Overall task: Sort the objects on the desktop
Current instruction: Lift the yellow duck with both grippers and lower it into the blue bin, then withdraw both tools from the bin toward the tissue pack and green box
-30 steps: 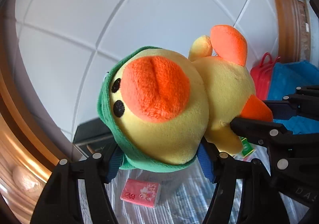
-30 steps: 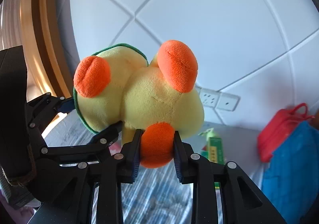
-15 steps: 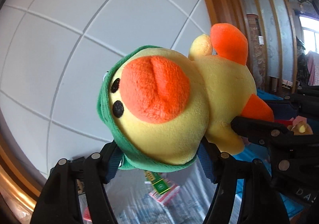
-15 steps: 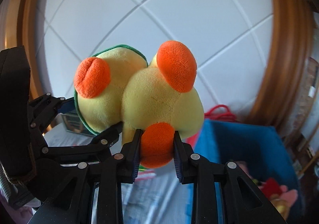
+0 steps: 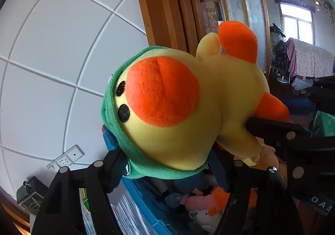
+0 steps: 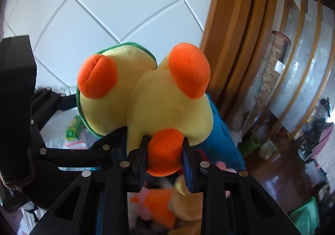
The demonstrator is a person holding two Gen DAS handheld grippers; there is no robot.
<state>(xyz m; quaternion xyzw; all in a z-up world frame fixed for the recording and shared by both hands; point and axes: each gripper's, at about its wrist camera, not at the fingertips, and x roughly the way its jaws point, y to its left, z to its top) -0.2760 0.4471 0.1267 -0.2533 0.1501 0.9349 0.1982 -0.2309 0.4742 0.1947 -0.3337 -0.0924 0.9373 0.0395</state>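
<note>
A yellow plush duck (image 5: 188, 113) with an orange beak and a green hood is held in the air by both grippers. My left gripper (image 5: 167, 164) is shut on its hooded head. My right gripper (image 6: 165, 153) is shut on one orange foot of the plush duck (image 6: 165, 109); its black body also shows at the right of the left wrist view (image 5: 293, 141). The duck hangs above a blue bin (image 5: 144, 207) that holds several soft toys (image 5: 201, 201). The blue bin's wall (image 6: 222, 130) also shows behind the duck in the right wrist view.
A white panelled wall (image 5: 52, 67) with a socket (image 5: 67, 157) lies to the left. A wooden door frame (image 6: 234, 36) and glass panels stand to the right. A green box (image 6: 72, 130) and a dark box (image 5: 31, 197) lie on the striped table behind.
Both grippers have swung right with the duck, away from the table. The blue bin of soft toys has come in below the duck, and the room beyond the door frame shows.
</note>
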